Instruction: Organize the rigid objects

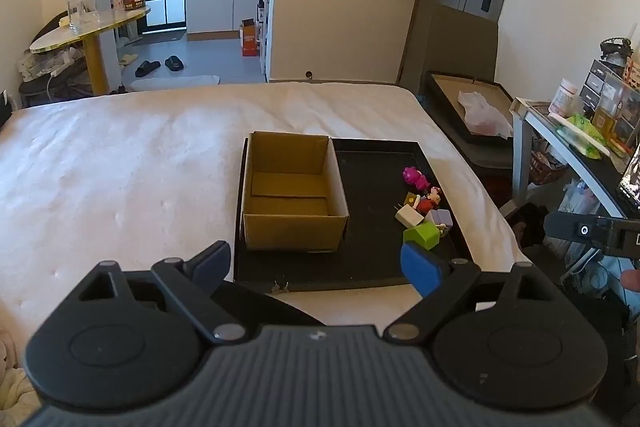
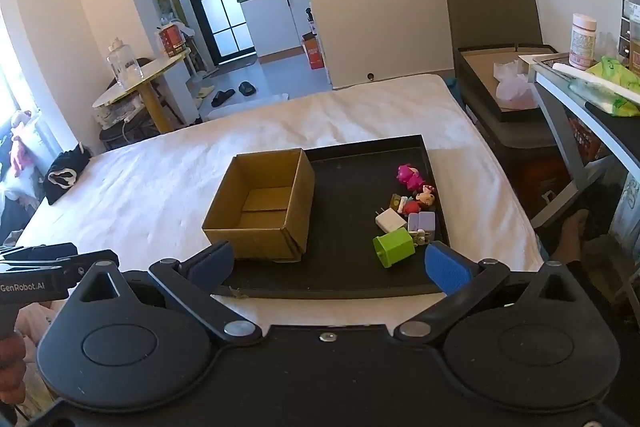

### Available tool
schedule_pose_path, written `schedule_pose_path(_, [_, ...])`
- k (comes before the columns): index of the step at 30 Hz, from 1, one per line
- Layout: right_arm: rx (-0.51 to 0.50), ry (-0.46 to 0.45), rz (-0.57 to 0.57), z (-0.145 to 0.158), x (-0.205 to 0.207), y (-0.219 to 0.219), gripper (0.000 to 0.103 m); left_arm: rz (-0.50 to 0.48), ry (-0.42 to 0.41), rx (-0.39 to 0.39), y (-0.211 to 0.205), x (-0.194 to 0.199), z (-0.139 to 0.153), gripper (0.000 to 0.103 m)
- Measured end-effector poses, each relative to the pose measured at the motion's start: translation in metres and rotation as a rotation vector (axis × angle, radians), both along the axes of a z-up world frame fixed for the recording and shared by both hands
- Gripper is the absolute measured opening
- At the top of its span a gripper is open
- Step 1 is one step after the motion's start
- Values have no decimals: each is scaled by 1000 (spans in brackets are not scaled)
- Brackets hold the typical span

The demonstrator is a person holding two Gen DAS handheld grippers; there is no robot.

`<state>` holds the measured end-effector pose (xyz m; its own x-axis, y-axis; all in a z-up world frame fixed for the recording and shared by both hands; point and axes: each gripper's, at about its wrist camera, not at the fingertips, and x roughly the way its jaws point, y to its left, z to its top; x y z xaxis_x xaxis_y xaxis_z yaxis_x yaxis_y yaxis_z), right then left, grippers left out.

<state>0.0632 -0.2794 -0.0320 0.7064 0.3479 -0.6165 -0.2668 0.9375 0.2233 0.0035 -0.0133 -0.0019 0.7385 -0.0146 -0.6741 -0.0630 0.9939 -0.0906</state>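
An empty open cardboard box (image 1: 292, 195) (image 2: 260, 207) stands on the left part of a black tray (image 1: 372, 179) (image 2: 352, 195) on a white bed. On the tray's right side lies a cluster of small objects: a pink figure (image 1: 415, 177) (image 2: 410, 175), a red doll (image 1: 429, 201) (image 2: 422, 201), a white charger (image 1: 409, 216) (image 2: 390, 219), a lilac block (image 1: 440, 217) (image 2: 422, 221) and a green cube (image 1: 422, 235) (image 2: 394, 247). My left gripper (image 1: 316, 265) is open and empty, near the tray's front edge. My right gripper (image 2: 330, 263) is open and empty, also at the front edge.
The white bed (image 1: 120, 167) stretches left and beyond the tray. A second black tray with a plastic bag (image 1: 476, 107) and a cluttered desk (image 1: 580, 131) stand to the right. A round yellow table (image 1: 84, 31) stands far left. A black garment (image 2: 64, 175) lies on the bed's left edge.
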Motion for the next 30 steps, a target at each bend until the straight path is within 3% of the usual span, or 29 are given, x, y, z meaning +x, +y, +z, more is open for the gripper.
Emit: schedule_pose_path(30, [-13,13,0,-1,0,2,103,-76,28,9,-5,6,-7,91])
